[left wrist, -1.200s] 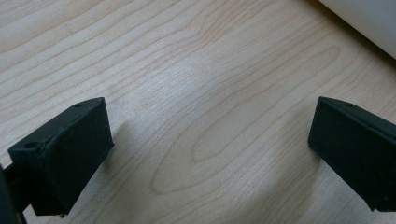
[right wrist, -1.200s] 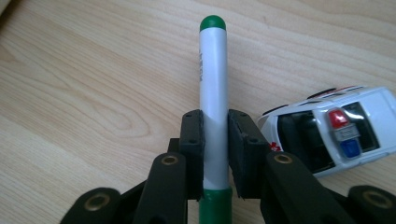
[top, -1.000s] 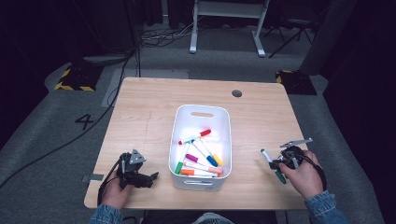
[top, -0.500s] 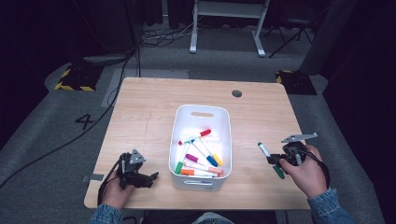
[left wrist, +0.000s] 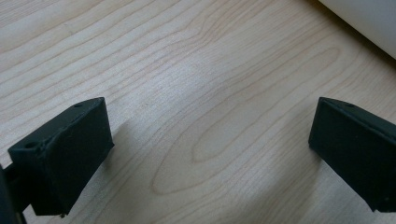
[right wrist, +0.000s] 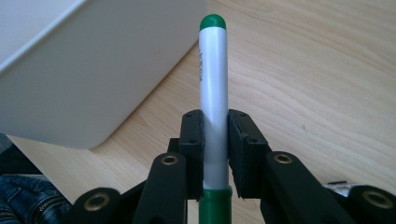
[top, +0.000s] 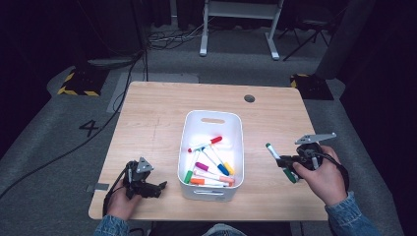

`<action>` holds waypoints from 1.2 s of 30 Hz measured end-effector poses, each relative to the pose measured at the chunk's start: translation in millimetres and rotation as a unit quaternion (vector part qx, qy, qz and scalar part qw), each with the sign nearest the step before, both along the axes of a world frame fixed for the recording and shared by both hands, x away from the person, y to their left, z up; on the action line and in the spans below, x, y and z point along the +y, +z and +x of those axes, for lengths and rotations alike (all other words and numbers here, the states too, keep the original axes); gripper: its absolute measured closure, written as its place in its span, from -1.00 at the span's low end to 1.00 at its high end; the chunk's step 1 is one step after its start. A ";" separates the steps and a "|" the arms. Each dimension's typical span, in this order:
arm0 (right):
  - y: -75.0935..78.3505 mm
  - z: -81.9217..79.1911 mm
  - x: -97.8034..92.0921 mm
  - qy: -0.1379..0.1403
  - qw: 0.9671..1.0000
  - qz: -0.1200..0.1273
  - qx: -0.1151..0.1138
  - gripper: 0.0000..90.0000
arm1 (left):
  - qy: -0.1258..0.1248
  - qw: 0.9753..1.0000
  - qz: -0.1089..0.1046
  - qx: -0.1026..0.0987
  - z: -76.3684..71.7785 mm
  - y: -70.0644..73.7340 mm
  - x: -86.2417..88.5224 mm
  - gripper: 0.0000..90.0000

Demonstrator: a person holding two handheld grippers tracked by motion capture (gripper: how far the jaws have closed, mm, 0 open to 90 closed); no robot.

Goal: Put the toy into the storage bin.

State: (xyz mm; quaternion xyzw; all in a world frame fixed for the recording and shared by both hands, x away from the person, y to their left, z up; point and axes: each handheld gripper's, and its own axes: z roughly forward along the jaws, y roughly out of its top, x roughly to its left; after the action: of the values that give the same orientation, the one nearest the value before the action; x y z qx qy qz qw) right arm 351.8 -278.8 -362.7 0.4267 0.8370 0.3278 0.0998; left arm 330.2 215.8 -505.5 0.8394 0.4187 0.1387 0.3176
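Dark room, grey floor with cables and a painted "4"; a light wooden bench [top: 157, 123] stands in the middle.

High view: a white bin [top: 212, 147] sits at bench centre, long axis running away from the person. Inside it lie several markers [top: 209, 164] with red, blue, yellow, green, orange and magenta caps, piled loosely toward the near end. The left hand-held gripper [top: 156, 187] rests low at the near left corner of the bench, just beside the bin's left wall, apart from it. The right hand-held gripper [top: 287, 162] is to the right of the bin, raised off the wood, and it holds a green marker [top: 273, 152] whose capped tip points up and toward the bin. The marker is outside the bin, near its right wall.

Left gripper view: both black jaws stand wide apart over bare wood grain, nothing between them. A strip of the white bin [left wrist: 369, 18] shows at the upper right corner.

Right gripper view: the two jaws are clamped on the white barrel of the green marker [right wrist: 214, 93], pads pressed against both sides. The green end cap sits at the top, a green collar just below the pads. The bin's white outer wall [right wrist: 84, 79] fills the upper left, bench wood to the right. A patch of denim sleeve [right wrist: 23, 196] shows bottom left.
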 end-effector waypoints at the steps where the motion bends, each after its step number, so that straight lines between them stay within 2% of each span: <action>1: 3.0 -0.4 2.4 0.000 1.000 0.002 0.001 0.72 | 0.001 1.000 0.000 -0.001 0.0 -0.1 -0.1 -1.00; 9: 15.3 2.9 21.4 0.030 0.999 0.020 -0.007 0.72 | 0.000 1.000 0.000 0.000 0.0 0.0 0.0 -1.00; 17: 22.4 5.4 49.9 0.066 0.997 0.033 -0.002 0.72 | 0.000 1.000 0.000 0.000 0.0 -0.1 -0.1 -1.00; 30: 33.7 6.3 94.1 0.116 0.993 0.030 -0.002 0.72 | 0.000 1.000 0.000 0.000 0.0 0.0 0.0 -1.00; 36: 36.7 7.3 107.6 0.132 0.991 0.036 -0.003 0.72 | 0.000 1.000 0.000 0.000 0.0 0.0 -0.1 -1.00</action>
State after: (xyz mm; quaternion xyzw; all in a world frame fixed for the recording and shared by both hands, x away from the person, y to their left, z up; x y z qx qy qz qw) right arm 359.1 -171.2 -326.0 0.3153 0.8732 0.3692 0.0424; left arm 330.2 215.8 -505.5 0.8392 0.4189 0.1389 0.3178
